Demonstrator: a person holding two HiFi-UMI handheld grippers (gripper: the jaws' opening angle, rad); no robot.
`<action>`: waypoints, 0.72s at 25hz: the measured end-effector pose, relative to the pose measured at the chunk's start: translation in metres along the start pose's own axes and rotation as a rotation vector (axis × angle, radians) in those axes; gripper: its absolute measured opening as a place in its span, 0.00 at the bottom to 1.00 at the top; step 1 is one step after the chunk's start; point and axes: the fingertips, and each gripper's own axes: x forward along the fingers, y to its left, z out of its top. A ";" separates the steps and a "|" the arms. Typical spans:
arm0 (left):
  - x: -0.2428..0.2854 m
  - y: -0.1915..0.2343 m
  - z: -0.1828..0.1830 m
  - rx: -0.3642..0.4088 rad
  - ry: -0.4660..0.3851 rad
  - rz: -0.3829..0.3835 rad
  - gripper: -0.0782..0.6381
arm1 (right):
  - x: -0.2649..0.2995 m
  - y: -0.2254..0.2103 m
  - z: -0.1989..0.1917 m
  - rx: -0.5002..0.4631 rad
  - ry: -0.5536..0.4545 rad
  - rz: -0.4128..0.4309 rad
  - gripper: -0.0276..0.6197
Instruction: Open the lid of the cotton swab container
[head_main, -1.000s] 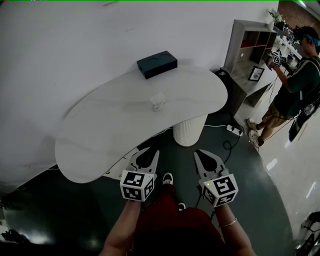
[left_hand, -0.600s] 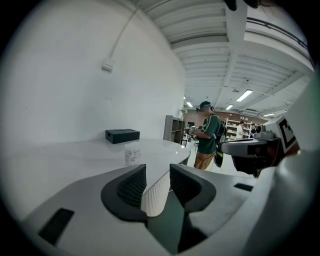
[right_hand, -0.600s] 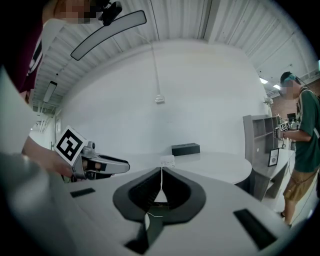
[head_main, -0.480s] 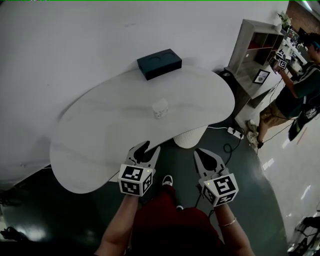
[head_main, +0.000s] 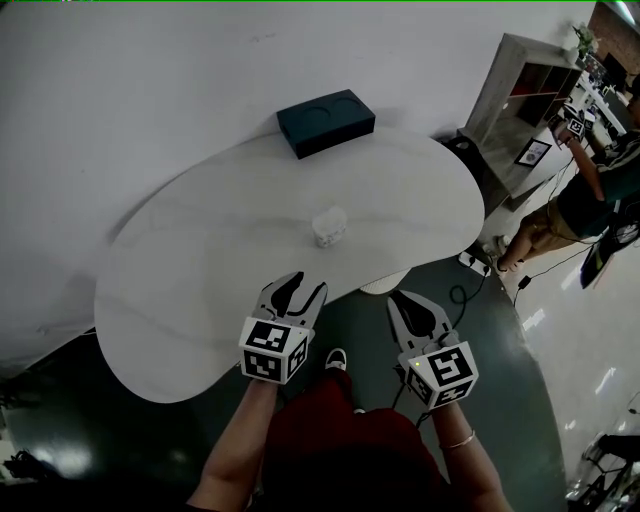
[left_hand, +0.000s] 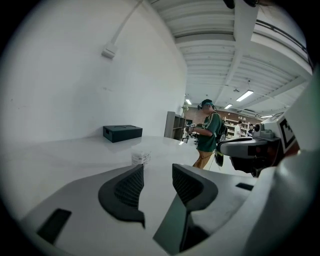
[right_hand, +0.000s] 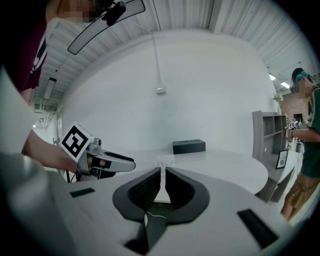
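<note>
The cotton swab container (head_main: 329, 226) is a small clear box standing near the middle of the white table (head_main: 200, 260), with its lid down. In the left gripper view the container (left_hand: 141, 157) lies ahead, just beyond the jaws. My left gripper (head_main: 300, 288) hovers over the table's near edge; its jaws have just been opening and nothing is between them. My right gripper (head_main: 403, 299) is shut and empty, off the table's edge, over the floor. The right gripper view has the container (right_hand: 165, 160) straight ahead of its closed tips (right_hand: 163, 171).
A dark box (head_main: 326, 122) sits at the table's far edge by the wall. To the right stand a grey shelf unit (head_main: 520, 95) and a person (head_main: 600, 190) holding grippers. Cables and a power strip (head_main: 470, 262) lie on the floor.
Both grippers have moved forward toward the table; the left one now reaches over its near edge. The left jaws went from shut to open. The right jaws stayed shut.
</note>
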 end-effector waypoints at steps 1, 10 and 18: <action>0.004 0.003 0.000 -0.004 0.004 -0.003 0.33 | 0.004 -0.001 -0.001 -0.003 0.011 0.002 0.07; 0.033 0.026 0.002 -0.017 0.041 -0.028 0.36 | 0.033 -0.010 0.000 0.022 0.053 0.028 0.07; 0.058 0.039 0.001 -0.017 0.065 -0.058 0.37 | 0.056 -0.016 0.003 0.021 0.073 0.031 0.11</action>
